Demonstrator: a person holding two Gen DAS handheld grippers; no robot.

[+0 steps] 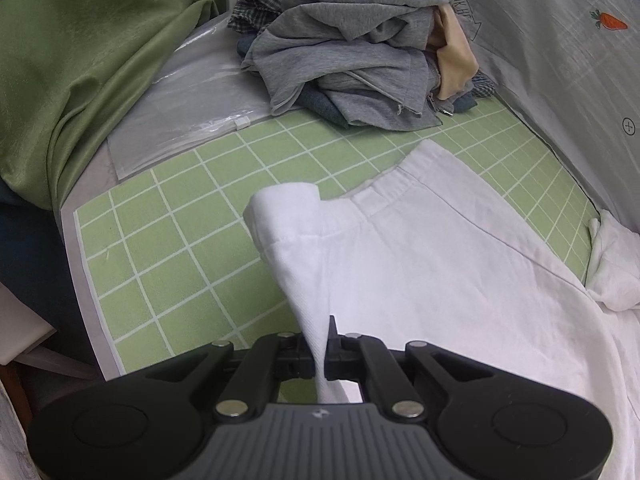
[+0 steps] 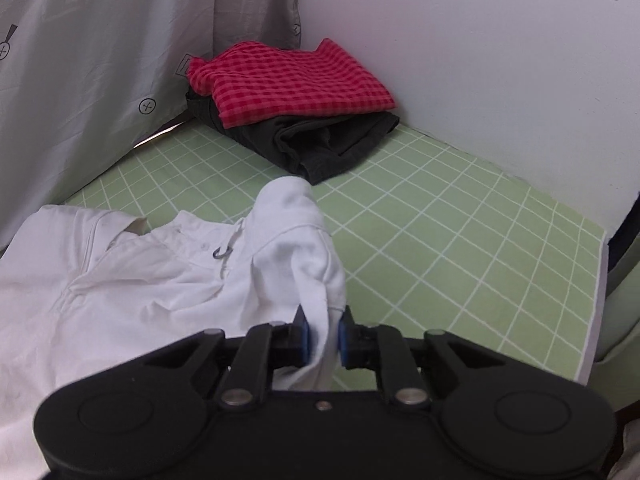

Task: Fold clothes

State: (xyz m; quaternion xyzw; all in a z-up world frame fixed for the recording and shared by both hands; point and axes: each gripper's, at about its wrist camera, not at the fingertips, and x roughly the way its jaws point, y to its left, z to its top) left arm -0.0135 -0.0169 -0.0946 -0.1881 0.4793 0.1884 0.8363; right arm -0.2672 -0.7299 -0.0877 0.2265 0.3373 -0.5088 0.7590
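A white polo shirt (image 1: 440,264) lies spread on the green grid mat (image 1: 180,248). My left gripper (image 1: 320,336) is shut on one edge of it, and a fold of white cloth rises from the jaws. In the right wrist view the same shirt (image 2: 132,280) shows its collar and button placket. My right gripper (image 2: 323,320) is shut on a bunched sleeve, with the blue pads pressing both sides of the cloth. That sleeve stands lifted above the mat (image 2: 460,240).
A heap of unfolded grey and checked clothes (image 1: 352,60) sits at the mat's far end, beside a clear plastic bag (image 1: 180,112) and green drapery (image 1: 80,60). A folded red checked garment (image 2: 296,80) rests on a dark one (image 2: 320,144) by the white wall (image 2: 480,60). A grey sheet (image 2: 80,60) hangs behind.
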